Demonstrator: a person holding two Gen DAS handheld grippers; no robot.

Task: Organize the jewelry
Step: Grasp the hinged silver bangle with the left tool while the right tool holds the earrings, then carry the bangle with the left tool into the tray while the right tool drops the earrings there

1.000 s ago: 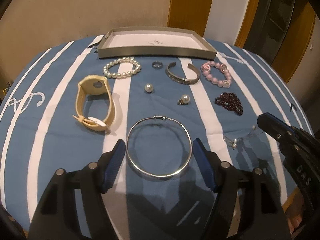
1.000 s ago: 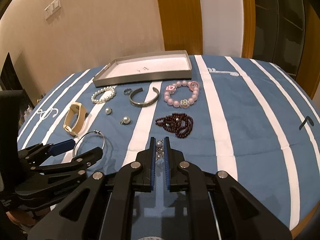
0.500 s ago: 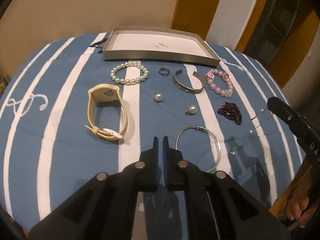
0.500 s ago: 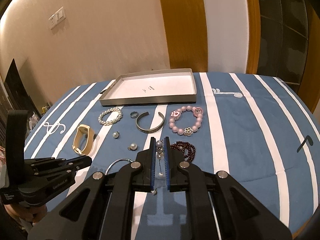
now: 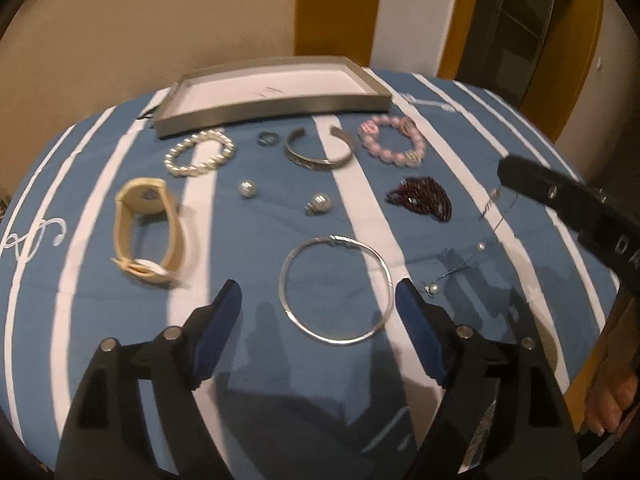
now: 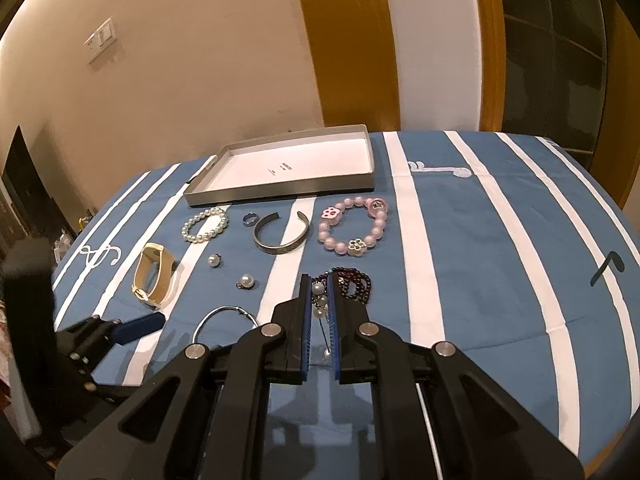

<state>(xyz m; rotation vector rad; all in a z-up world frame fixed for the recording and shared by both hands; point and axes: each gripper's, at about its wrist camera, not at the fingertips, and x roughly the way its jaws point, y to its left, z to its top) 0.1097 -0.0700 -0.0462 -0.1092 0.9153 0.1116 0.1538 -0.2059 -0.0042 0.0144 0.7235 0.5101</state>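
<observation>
— Where's the silver hoop bangle sitting?

— Flat on the striped blue cloth, straight ahead of the left gripper and between the lines of its two blue pads. It's a round ring, so no real long axis; its clasp faces the far side, toward the tray.

— And the jaws?

— They have just been opening and stand wide apart, with nothing between the pads; the hoop lies just beyond the tips, untouched.

— Which hand is closer to it?

— The left, clearly. The right gripper is off to the hoop's right, jaws together and clamped on a thin pearl-strung necklace, whose wire trails down to the cloth. I'd judge the left only needs to go forward and down to straddle the rim.

— What about the tray?

— The grey tray at the far edge has a white floor with a small printed mark and no jewelry in it, as far as I can see. Everything else lies loose in front of it: a pearl bracelet, a small ring, an open metal cuff, a pink bead bracelet, two pearl earrings, a dark red bead heap and a cream watch strap to the left.
</observation>
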